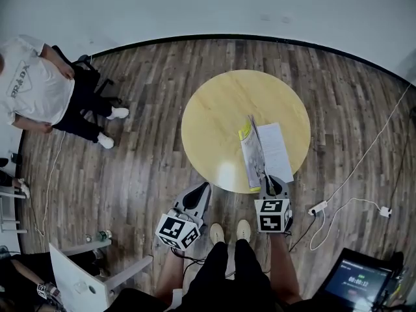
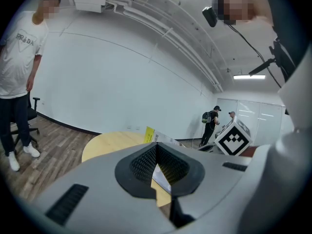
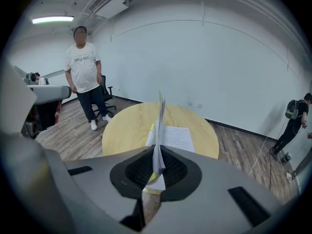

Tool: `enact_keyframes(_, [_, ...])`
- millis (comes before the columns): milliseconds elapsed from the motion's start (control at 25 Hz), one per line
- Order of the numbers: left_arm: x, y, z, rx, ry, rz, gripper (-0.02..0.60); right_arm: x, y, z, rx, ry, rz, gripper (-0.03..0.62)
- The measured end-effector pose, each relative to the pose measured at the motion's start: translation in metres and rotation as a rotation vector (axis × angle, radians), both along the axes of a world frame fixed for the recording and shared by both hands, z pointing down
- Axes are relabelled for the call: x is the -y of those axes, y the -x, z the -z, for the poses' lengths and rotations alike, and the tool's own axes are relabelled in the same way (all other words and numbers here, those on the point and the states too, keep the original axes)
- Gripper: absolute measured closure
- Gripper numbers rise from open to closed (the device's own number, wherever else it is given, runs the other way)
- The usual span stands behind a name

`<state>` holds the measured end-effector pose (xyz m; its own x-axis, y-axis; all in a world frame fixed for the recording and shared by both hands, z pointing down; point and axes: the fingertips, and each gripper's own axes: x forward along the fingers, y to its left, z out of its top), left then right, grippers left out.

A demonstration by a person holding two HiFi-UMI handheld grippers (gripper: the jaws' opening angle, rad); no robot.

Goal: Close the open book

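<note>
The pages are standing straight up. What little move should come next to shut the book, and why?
Probably swing the right gripper rightward and lower the held pages onto the white page. The pages stand upright, pinched in its shut jaws, while the white page lies flat on the table.

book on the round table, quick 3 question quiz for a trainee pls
1. True or false: the right gripper is shut on raised pages of the book.
2. Which gripper holds nothing? A: left gripper. B: right gripper.
3. Fill in: the book lies on the round ___.
Key: 1 true; 2 A; 3 table.
</note>
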<state>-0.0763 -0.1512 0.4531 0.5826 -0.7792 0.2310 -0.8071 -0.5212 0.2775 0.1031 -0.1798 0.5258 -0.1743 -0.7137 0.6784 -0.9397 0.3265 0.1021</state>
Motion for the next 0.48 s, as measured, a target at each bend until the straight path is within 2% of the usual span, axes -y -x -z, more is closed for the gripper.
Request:
enact_keyframes(200, [0.012,-0.031,-0.009,0.021,0.008,-0.015,0.583,0.004,-0.032,-0.014,0.031,0.018,-0.026,0.572])
enact_keyframes(480, [0.042,-0.063,-0.049,0.036,0.023,-0.012,0.583,0.025,-0.068,-0.060,0.101,0.068,-0.065,0.572])
